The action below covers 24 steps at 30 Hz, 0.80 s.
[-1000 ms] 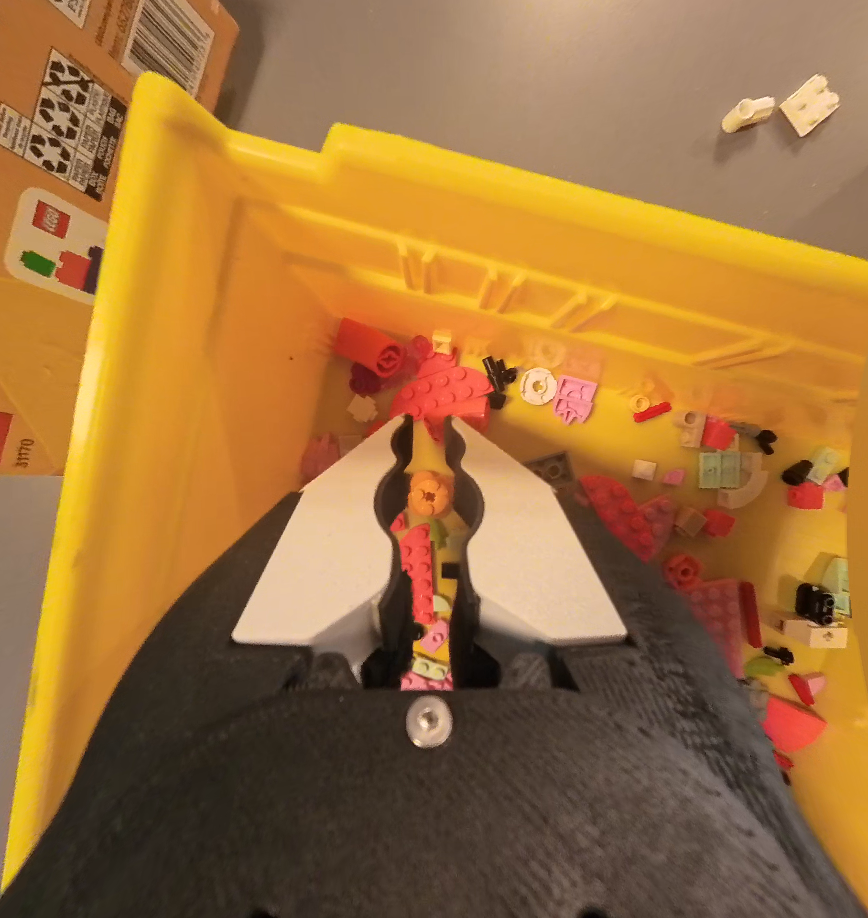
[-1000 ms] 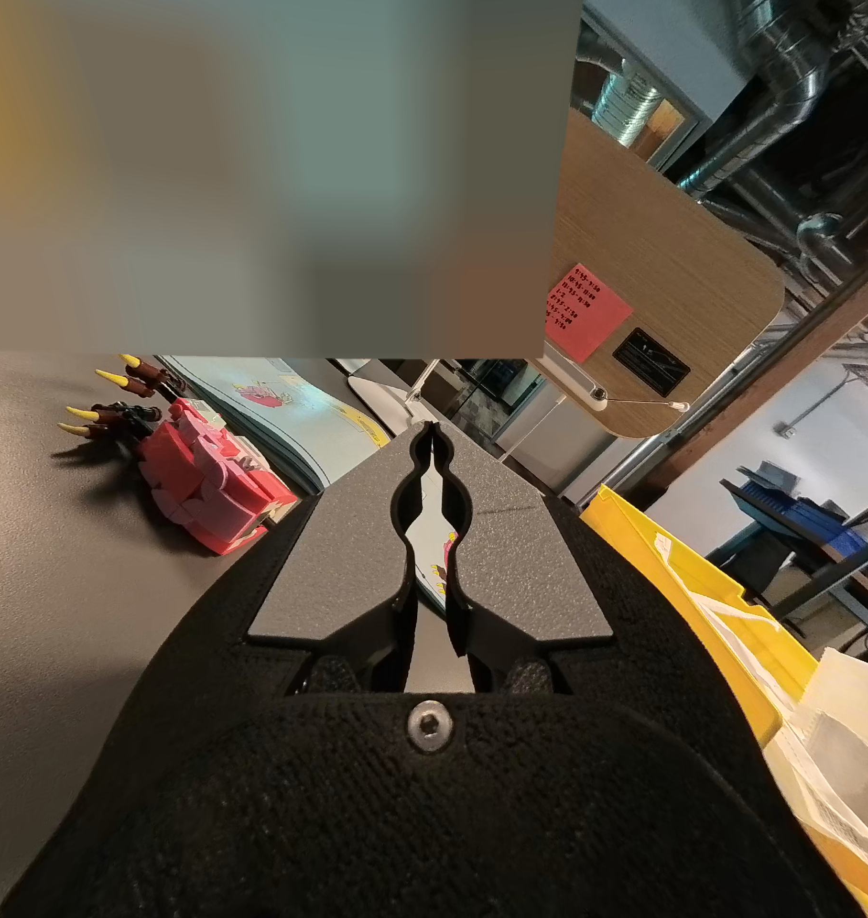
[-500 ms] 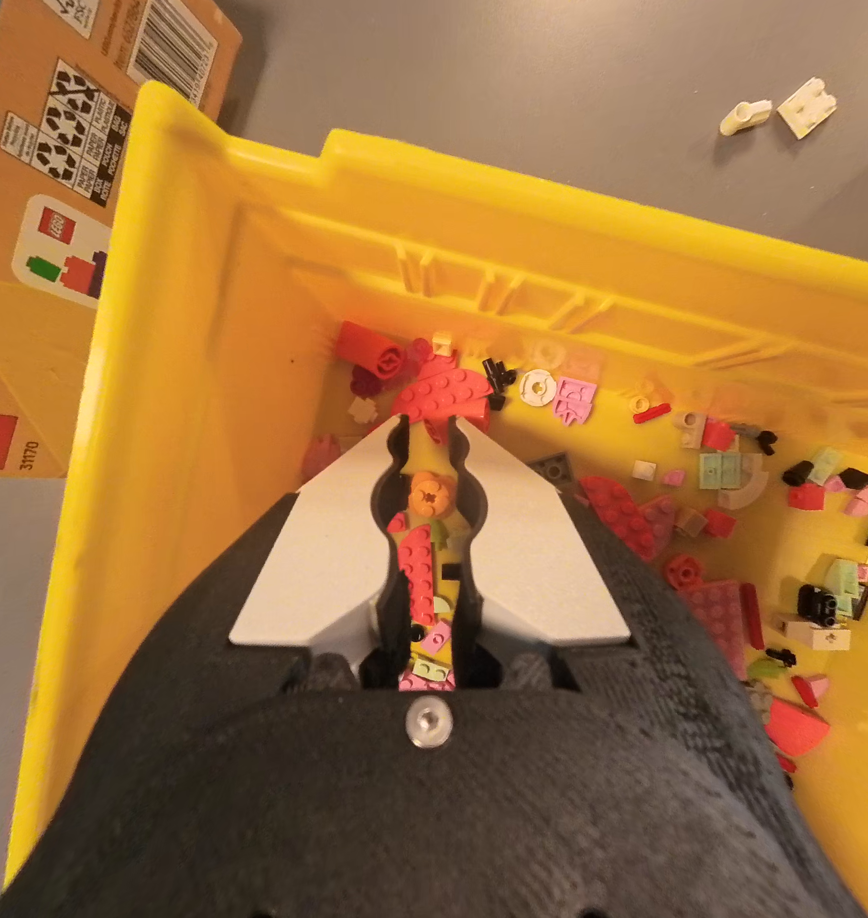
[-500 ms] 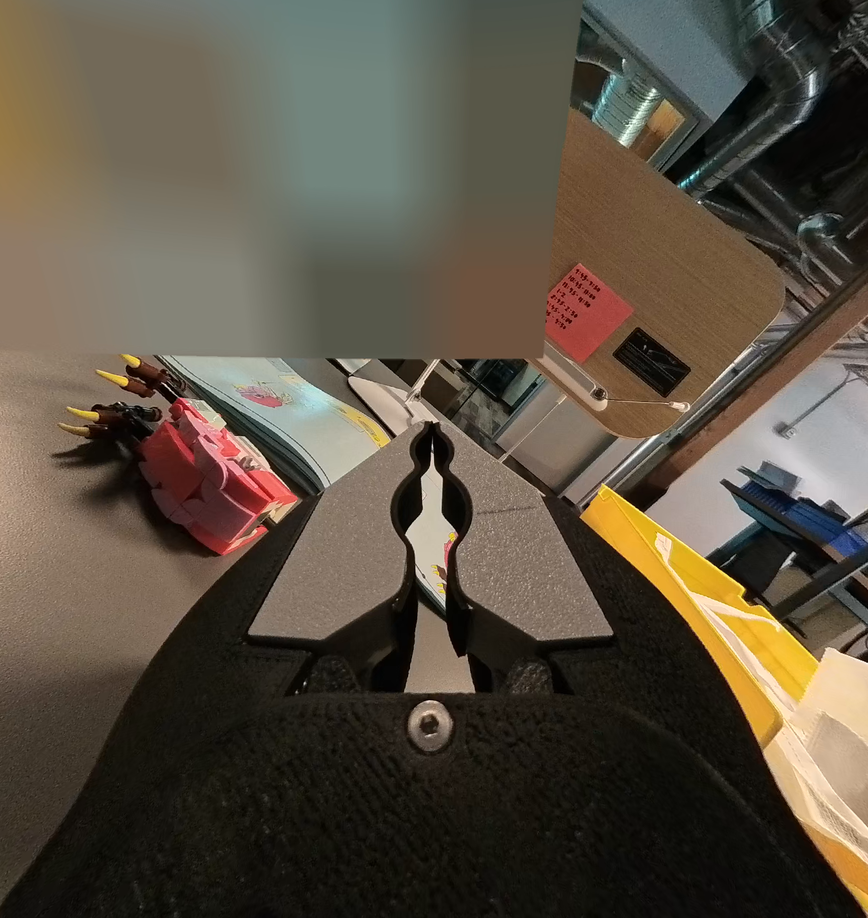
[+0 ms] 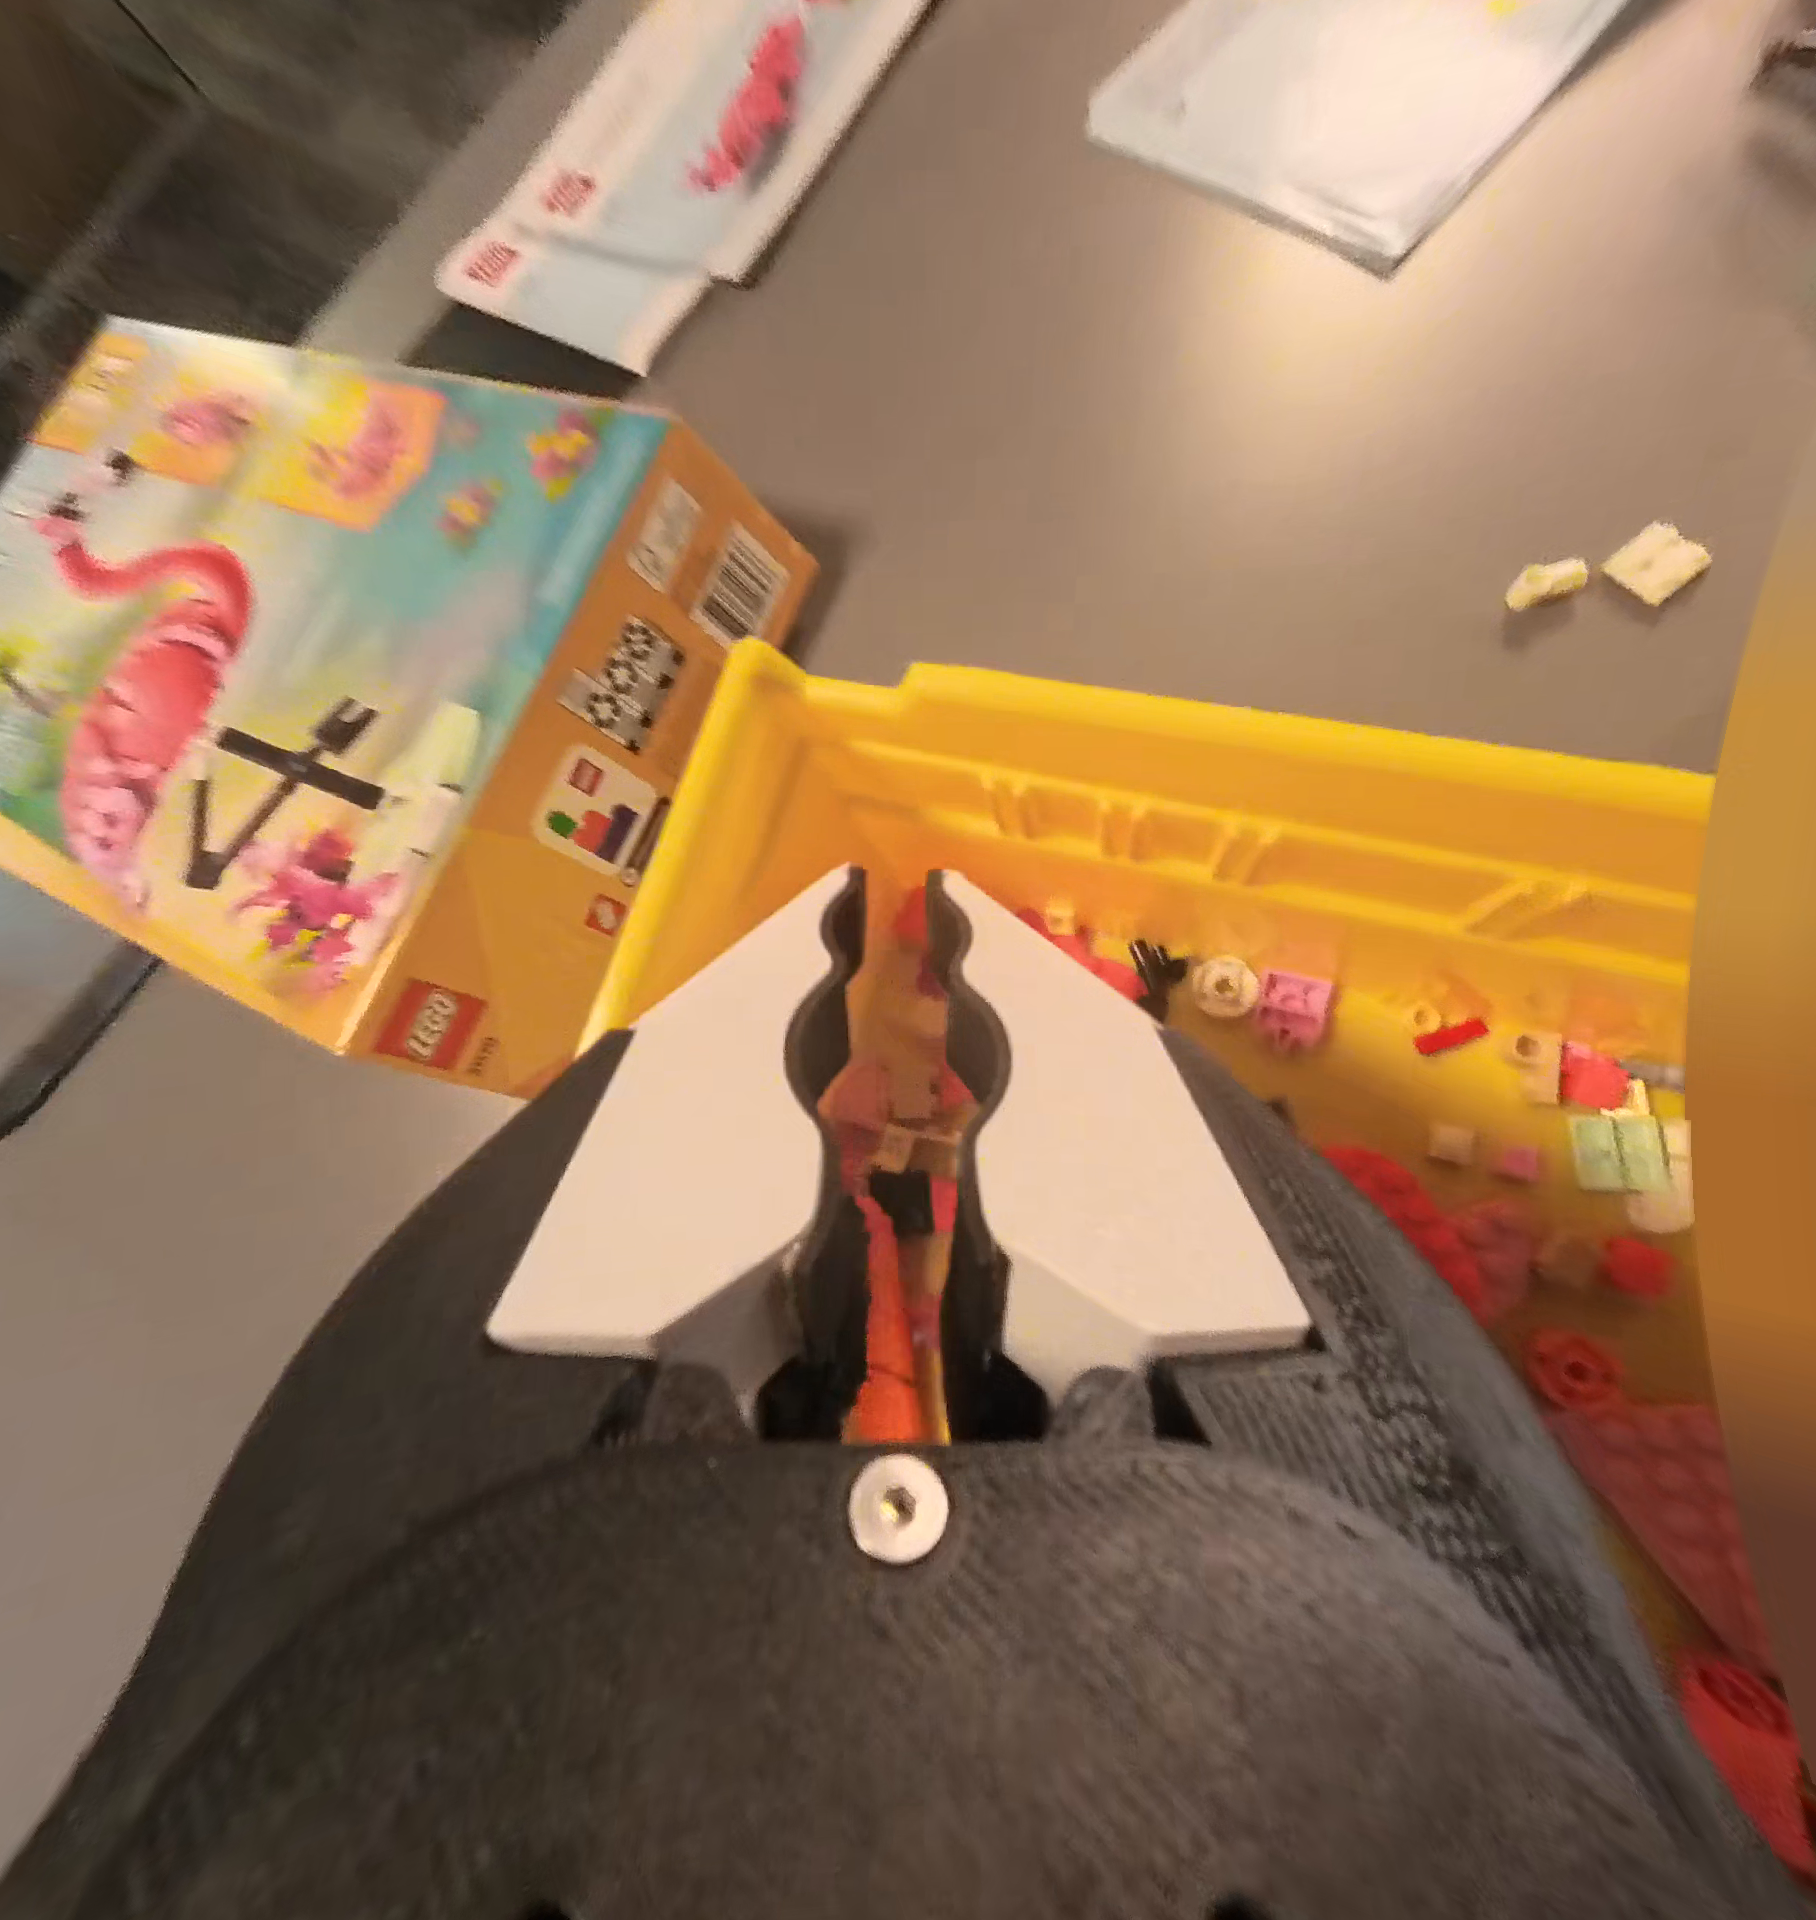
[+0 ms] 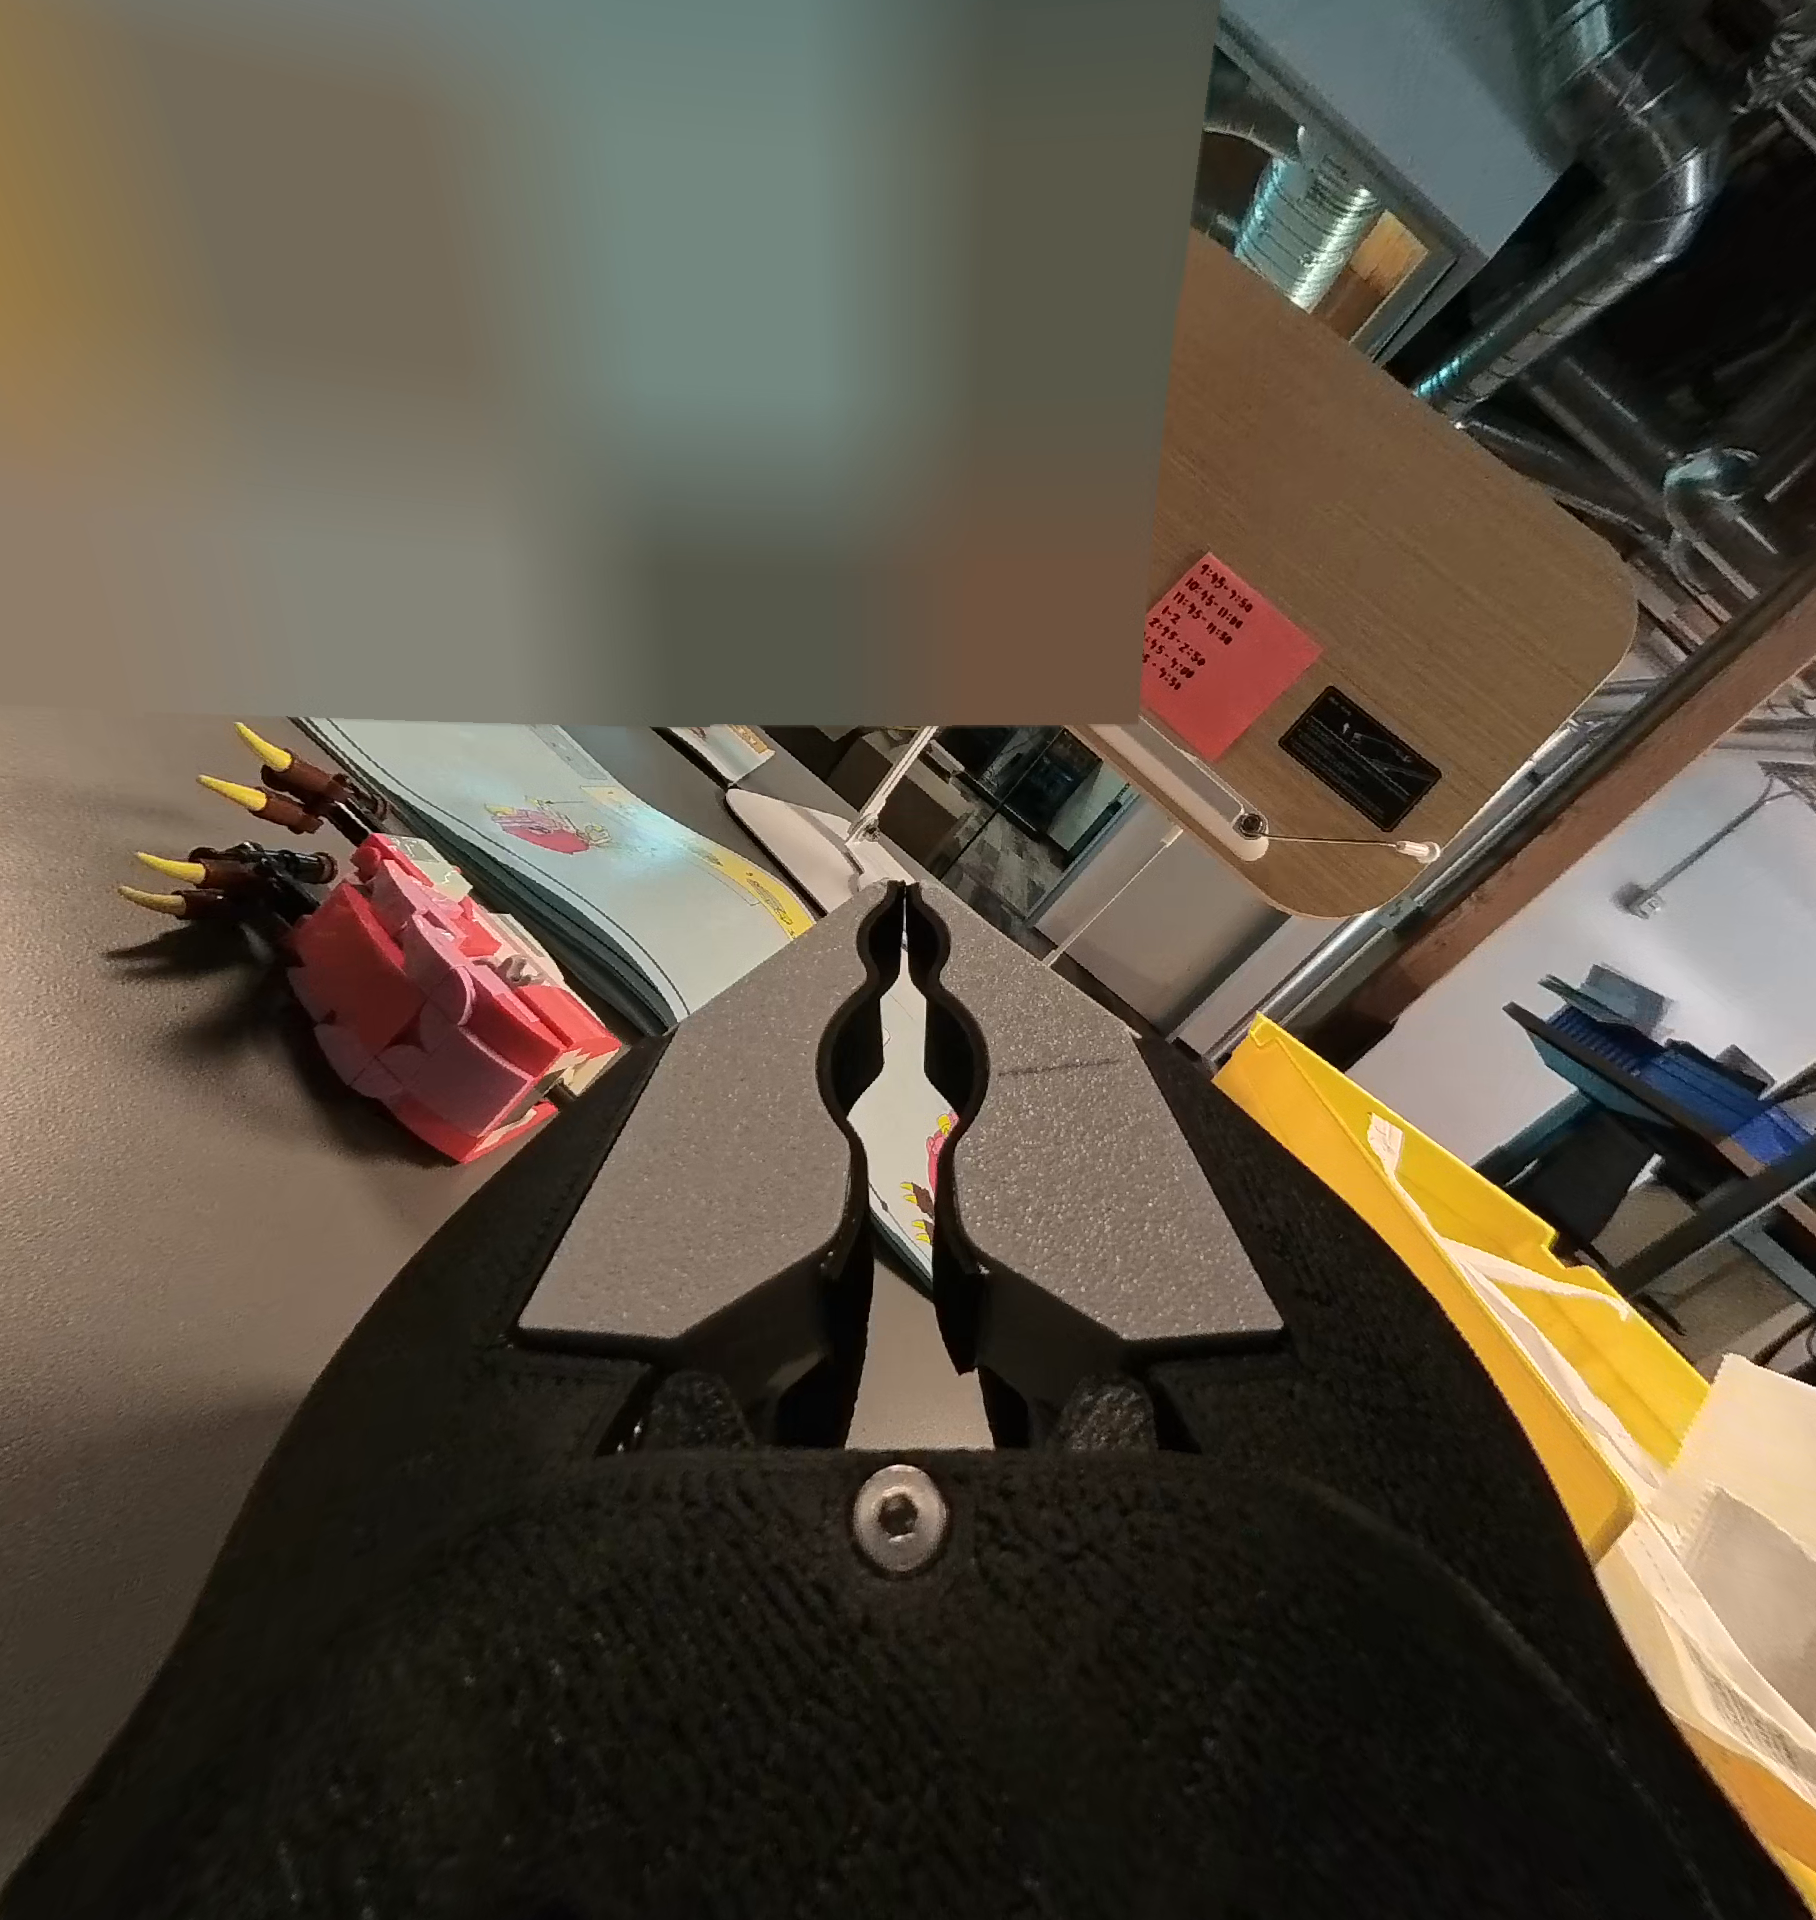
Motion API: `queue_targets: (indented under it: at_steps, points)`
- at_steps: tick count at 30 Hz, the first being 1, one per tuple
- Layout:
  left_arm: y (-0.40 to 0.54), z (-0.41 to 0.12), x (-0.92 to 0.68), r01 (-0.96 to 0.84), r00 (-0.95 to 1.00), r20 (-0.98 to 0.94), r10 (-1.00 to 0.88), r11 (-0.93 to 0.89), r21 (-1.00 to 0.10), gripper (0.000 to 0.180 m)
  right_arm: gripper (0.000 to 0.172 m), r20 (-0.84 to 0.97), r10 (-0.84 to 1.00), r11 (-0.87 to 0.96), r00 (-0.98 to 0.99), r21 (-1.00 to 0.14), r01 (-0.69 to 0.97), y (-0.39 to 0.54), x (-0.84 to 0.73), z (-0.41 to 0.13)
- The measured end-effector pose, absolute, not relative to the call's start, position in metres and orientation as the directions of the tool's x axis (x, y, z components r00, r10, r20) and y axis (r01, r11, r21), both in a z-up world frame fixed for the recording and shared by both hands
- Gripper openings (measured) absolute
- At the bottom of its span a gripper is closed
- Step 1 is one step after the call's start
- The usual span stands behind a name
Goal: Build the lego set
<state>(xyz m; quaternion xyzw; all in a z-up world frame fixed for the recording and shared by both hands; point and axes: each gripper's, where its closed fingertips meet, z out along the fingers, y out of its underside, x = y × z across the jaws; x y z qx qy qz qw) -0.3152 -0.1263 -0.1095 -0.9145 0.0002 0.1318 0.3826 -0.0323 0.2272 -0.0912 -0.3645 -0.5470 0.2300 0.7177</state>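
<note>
Left gripper is held over the yellow bin of loose bricks; jaws slightly apart, grasp unclear through blur. Right gripper is shut, empty, near a pink brick model.

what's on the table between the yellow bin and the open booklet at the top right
Two small cream pieces on bare grey table, between yellow bin and booklet; left wrist view.

The right gripper hung above the dark table, its black fingers closed together on nothing. At ten o'clock lay a red and pink brick model, beside an open booklet. At four o'clock stood a yellow bin.
</note>
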Motion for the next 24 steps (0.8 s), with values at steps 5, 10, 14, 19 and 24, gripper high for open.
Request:
queue_targets:
  at_steps: [5,10,14,19,24]
  points:
    - [-0.124,-0.080,-0.323,-0.107,0.953,-0.251,0.168,-0.589,-0.801,0.011,0.000,0.618,0.726,0.630,0.301,-0.774,0.068,0.228,-0.032,-0.090]
    - [-0.126,-0.062,-0.325,-0.137,0.941,-0.274,0.200,-0.516,-0.846,0.009,0.000,0.618,0.726,0.630,0.302,-0.773,0.069,0.228,-0.032,-0.091]
    - [-0.125,-0.067,-0.325,-0.121,0.948,-0.257,0.188,-0.534,-0.837,0.008,0.000,0.619,0.726,0.630,0.302,-0.773,0.071,0.228,-0.032,-0.091]
    - [-0.124,-0.068,-0.324,-0.127,0.947,-0.263,0.182,-0.540,-0.832,0.007,0.000,0.619,0.725,0.630,0.302,-0.773,0.071,0.228,-0.032,-0.091]
    - [-0.125,-0.069,-0.325,-0.115,0.950,-0.251,0.186,-0.539,-0.835,0.006,0.000,0.618,0.726,0.630,0.301,-0.774,0.070,0.228,-0.033,-0.091]
